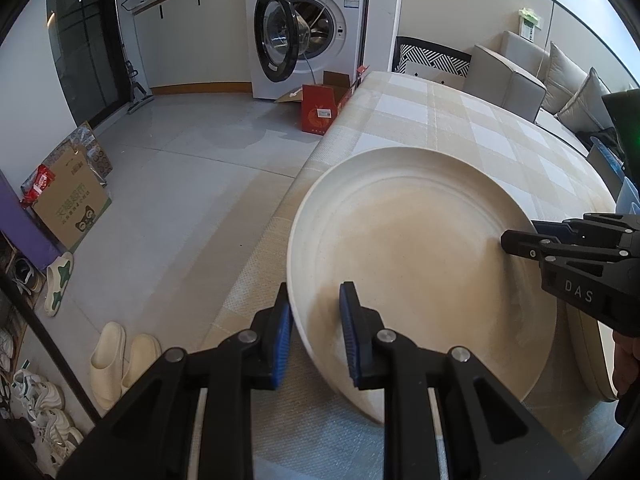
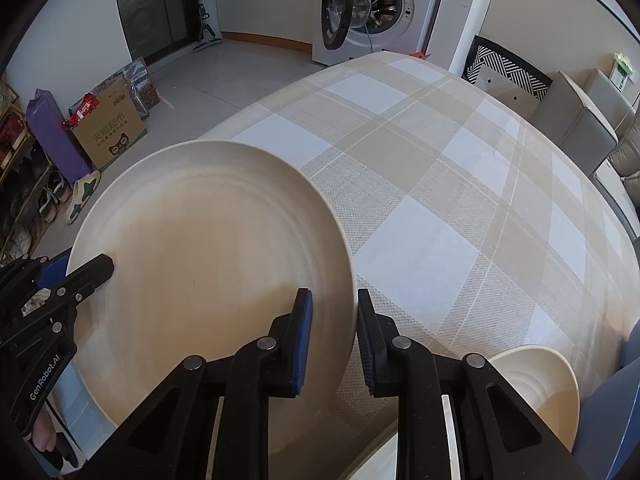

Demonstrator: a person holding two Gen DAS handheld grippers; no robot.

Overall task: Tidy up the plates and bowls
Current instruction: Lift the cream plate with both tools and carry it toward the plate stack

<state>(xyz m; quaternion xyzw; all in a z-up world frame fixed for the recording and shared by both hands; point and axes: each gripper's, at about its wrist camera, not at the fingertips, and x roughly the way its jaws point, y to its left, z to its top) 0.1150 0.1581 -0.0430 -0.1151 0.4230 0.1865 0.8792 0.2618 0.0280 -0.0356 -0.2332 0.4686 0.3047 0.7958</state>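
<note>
A large cream plate (image 1: 416,256) is held between two hand-held grippers above a table covered with a beige-and-white checked cloth (image 2: 440,184). The left gripper (image 1: 316,332) straddles the plate's near-left rim, one blue pad (image 1: 350,332) over the inner face and the other under the edge; the pads look close on the rim, though whether they actually pinch it is hard to tell from either camera. The right gripper (image 2: 334,338) brackets the opposite rim in the same way, its fingers set apart with the plate's edge running between them. A second cream dish (image 2: 544,392), possibly a bowl, sits on the cloth just beside the right gripper at the table's near edge. Behind the table stand a washing machine (image 1: 316,24) with its door swung open, a red box (image 1: 320,110) on the floor, and slippers (image 1: 120,360) near the left wall.
</note>
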